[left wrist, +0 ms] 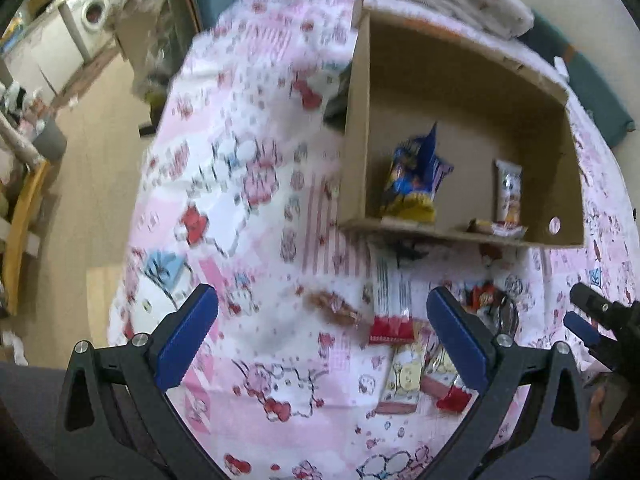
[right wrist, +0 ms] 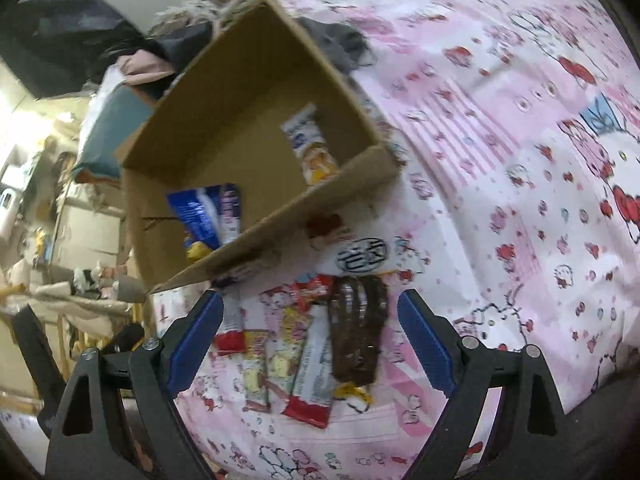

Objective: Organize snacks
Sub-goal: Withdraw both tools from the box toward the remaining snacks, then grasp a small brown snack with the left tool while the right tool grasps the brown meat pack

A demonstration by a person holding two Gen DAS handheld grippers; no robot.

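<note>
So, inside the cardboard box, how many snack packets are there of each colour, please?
Blue bag: 1
White packet: 1
Small red and yellow packet: 1
Total in the cardboard box: 3

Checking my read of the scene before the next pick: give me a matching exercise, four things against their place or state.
Things:
1. blue snack bag
2. dark brown packet
3. right gripper
4. cardboard box

Places or states:
A. standing on the pink patterned cloth, top open
B. jaws wide, nothing held
C. inside the box, near its front wall
D. lying on the cloth, outside the box

Pairs: 1-C, 2-D, 3-B, 4-A
</note>
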